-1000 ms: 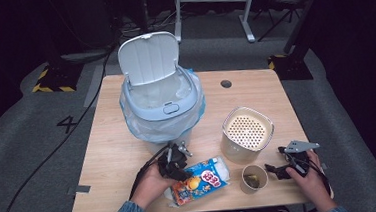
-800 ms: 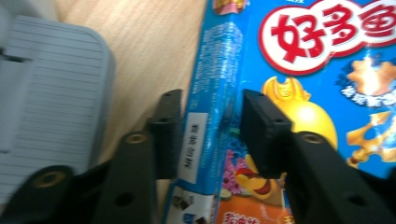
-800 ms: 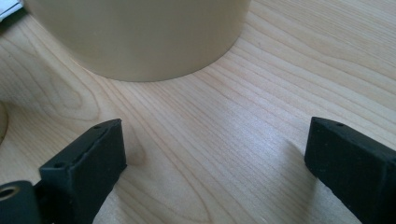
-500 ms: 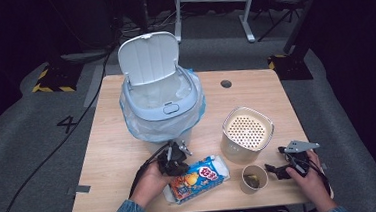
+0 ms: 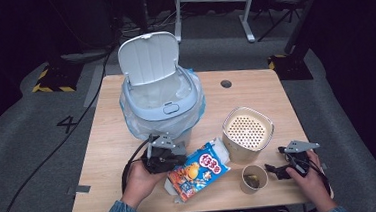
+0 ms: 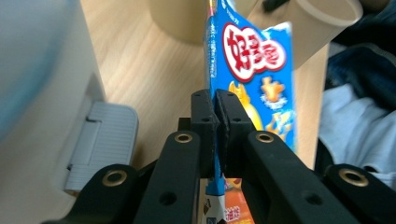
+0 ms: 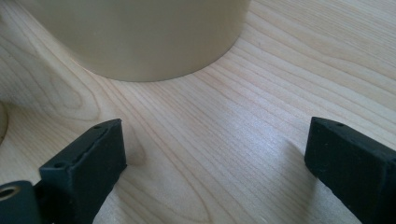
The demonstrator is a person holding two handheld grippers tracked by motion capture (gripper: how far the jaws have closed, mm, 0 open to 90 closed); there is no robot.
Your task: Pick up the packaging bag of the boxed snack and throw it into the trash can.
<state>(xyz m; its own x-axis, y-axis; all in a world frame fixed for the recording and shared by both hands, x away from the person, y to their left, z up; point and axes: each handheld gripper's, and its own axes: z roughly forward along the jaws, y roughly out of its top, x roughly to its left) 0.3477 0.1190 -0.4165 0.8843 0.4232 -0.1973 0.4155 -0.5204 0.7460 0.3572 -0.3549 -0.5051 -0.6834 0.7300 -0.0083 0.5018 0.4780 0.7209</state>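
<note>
A blue and orange snack bag [image 5: 199,169] is pinched at its edge by my left gripper [image 5: 167,160], near the table's front middle. In the left gripper view the jaws are shut on the bag [image 6: 250,70], which stands on edge between them, with the left gripper [image 6: 215,112] close beside the bin's base. A white lidded bin [image 5: 160,95] lined with clear plastic stands open just behind. My right gripper [image 5: 276,171] rests at the front right, open, beside a small paper cup [image 5: 254,178]. Its jaws [image 7: 215,158] stand wide over bare wood.
A beige cylindrical container [image 5: 247,133] with a perforated top stands right of the bag; its wall [image 7: 140,32] rises ahead of the right gripper. The bin's pedal [image 6: 100,140] lies left of the left jaws. The wooden table [image 5: 109,156] has a cable hole [image 5: 226,83] at the back.
The left gripper has lifted and turned the snack bag slightly toward the bin. The right gripper has stayed put.
</note>
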